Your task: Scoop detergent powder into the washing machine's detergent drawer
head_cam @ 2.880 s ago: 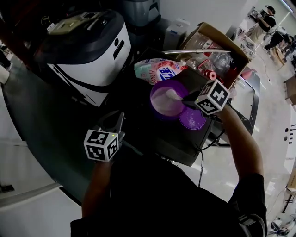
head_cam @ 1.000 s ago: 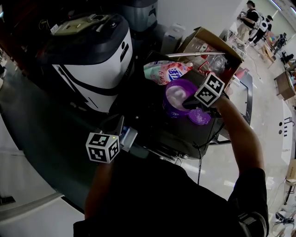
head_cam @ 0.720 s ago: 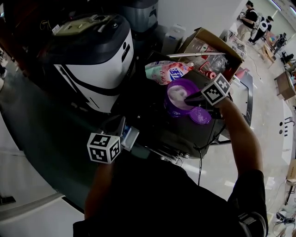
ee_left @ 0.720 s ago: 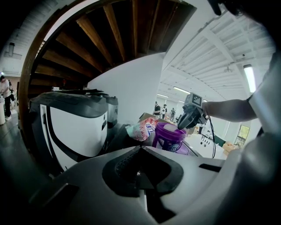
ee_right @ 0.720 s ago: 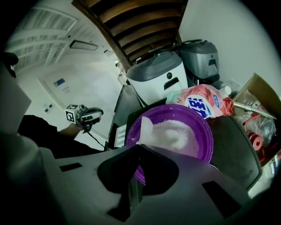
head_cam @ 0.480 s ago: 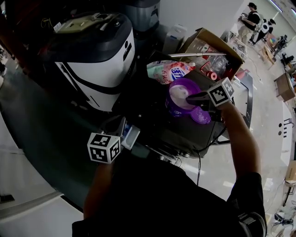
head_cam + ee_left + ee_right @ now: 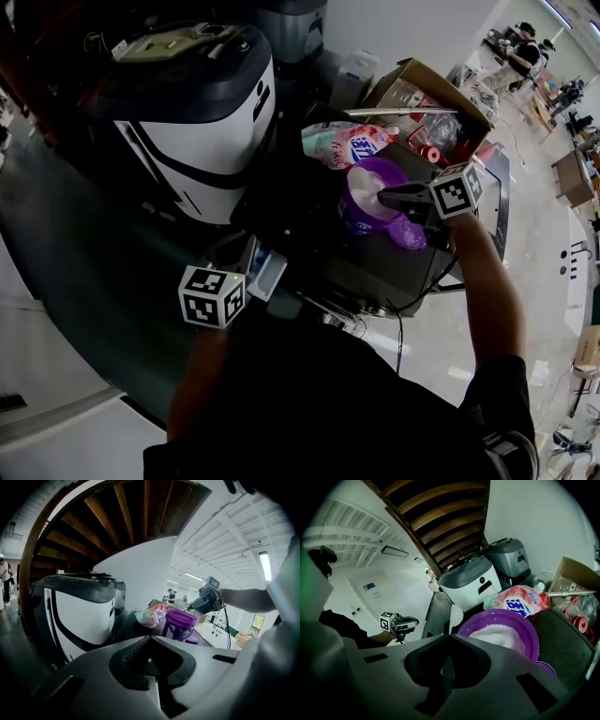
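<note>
- Right gripper (image 7: 449,636): the jaws were pressed together on the thin handle of the white scoop (image 7: 456,615). The scoop's bowl was held at the near rim of the purple tub (image 7: 359,221), just above the detergent powder (image 7: 499,637). Whether the bowl was loaded could not be told.
- Change at the right gripper: about three seconds earlier the scoop lay in the powder. Since then the marker cube (image 7: 457,190) had been drawn back slightly toward the person's right. This was judged to be the scoop being lifted out.
- Left gripper (image 7: 149,638): the jaws were closed narrow, and nothing could be made out between them. The gripper was held low at the machine's front, just beside the detergent drawer (image 7: 266,272).
- Change at the drawer: the pale-blue drawer was not visible in the earliest picture. By a second ago it stood pulled out of the dark washing machine (image 7: 361,270), and it was unchanged since.
- Meaning for the task: the drawer was judged ready to receive powder. What remained was the carry from tub to drawer, which lay well apart.
- Surroundings: the tub stood on the machine's top, with its lid (image 7: 409,235) just beside it. A pink detergent bag (image 7: 342,145) and a cardboard box (image 7: 441,80) lay behind, and a white-and-black appliance (image 7: 202,141) stood to the left.
</note>
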`<state>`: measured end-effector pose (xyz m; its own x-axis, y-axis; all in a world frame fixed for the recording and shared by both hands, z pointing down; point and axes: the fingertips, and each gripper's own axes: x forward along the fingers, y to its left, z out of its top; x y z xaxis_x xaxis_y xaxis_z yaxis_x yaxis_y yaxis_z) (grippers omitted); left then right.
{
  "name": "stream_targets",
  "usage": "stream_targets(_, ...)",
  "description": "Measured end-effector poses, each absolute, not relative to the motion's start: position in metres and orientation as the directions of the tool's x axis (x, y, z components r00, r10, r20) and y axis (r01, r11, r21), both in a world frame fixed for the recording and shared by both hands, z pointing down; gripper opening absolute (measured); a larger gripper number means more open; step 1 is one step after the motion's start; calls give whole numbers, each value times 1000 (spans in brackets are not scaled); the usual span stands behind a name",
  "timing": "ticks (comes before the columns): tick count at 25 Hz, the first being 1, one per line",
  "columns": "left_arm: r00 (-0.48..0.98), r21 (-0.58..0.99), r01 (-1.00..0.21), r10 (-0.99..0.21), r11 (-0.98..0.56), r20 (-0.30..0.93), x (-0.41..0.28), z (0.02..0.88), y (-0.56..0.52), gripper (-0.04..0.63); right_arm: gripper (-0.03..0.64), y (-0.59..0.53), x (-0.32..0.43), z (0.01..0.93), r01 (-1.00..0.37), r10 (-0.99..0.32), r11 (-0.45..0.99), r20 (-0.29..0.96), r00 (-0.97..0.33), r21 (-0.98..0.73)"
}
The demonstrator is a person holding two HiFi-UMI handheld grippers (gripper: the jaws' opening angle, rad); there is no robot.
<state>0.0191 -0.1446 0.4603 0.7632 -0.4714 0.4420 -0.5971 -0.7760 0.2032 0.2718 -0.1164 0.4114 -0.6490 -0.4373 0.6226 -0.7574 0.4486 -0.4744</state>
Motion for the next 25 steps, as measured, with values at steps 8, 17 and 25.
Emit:
stream_targets(8, 766, 211, -598, -474, -773, 435, 9, 462, -145, 9, 18, -113, 229, 385, -694, -456, 515, 525, -719, -503)
stream_targets(17, 753, 210, -615, -487, -760, 442, -8, 465, -146, 8, 18, -104, 177, 385, -624, -409, 585, 476, -779, -519)
stream_targets(25, 736, 198, -630, -496, -751, 460, -22, 469, -149, 9, 18, -98, 134, 403, -595, -380, 622, 469, -797, -508)
